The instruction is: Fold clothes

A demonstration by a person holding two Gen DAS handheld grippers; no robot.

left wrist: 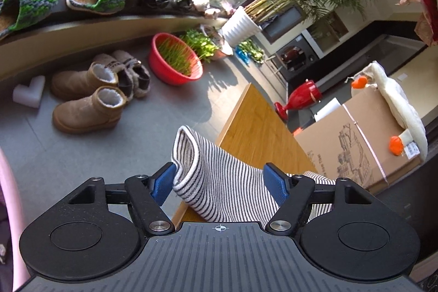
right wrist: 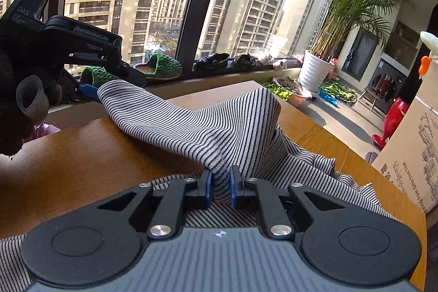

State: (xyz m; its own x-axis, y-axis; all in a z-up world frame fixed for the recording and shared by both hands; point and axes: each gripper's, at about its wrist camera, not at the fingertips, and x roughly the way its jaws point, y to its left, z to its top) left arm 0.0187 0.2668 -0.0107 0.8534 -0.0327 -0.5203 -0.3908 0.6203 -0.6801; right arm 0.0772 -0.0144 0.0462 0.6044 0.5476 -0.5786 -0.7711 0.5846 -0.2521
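Left gripper (left wrist: 220,179): jaws spread wide, striped garment (left wrist: 219,182) bunched between the blue pads, hem touching the left pad (left wrist: 163,184); real grip can't be confirmed from its own view. Right wrist view shows that same left gripper (right wrist: 87,89) at far left with the cloth's corner at its tip, lifted off the wooden table (right wrist: 82,155). Right gripper (right wrist: 220,189): jaws nearly closed, pinching a fold of the striped garment (right wrist: 205,127), cloth tented up between the two grippers, rest lying on the table. Only the left view shows floor: brown boots (left wrist: 87,108), red basin (left wrist: 175,59). Cardboard box (left wrist: 361,144) right of the table.
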